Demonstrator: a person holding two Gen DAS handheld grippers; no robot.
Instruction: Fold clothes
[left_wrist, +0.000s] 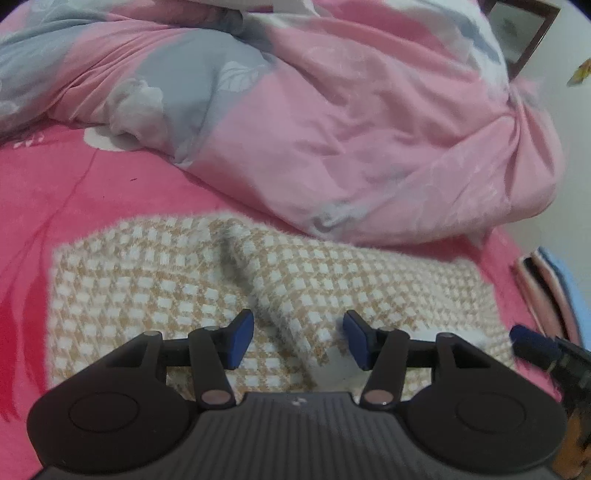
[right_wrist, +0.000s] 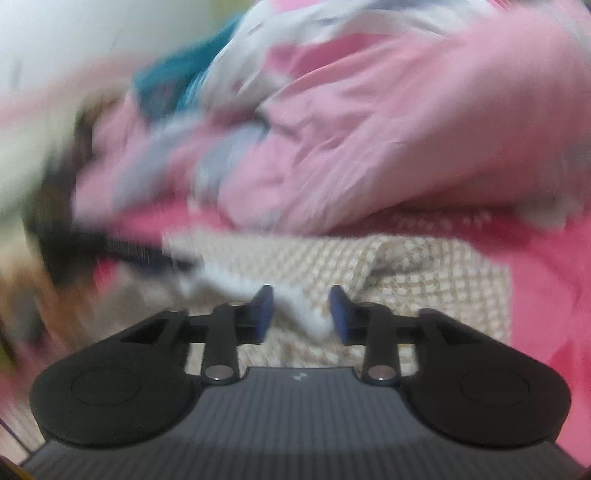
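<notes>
A beige and white checked knit garment (left_wrist: 155, 273) lies folded into a rough rectangle on the pink bed sheet (left_wrist: 44, 192). A raised fold runs down its middle. My left gripper (left_wrist: 298, 339) is open just above its near edge, blue pads on either side of the fold. The right gripper's blue fingertip (left_wrist: 532, 343) shows at the garment's right edge. In the blurred right wrist view, my right gripper (right_wrist: 301, 314) is open over the same garment (right_wrist: 424, 273), with a white patch of it between the pads.
A bunched pink, grey and white duvet (left_wrist: 369, 129) lies right behind the garment. A dark framed object (left_wrist: 524, 33) stands at the back right. Pink and blue items (left_wrist: 554, 288) sit by the bed's right edge. A teal cloth (right_wrist: 173, 81) shows in the duvet pile.
</notes>
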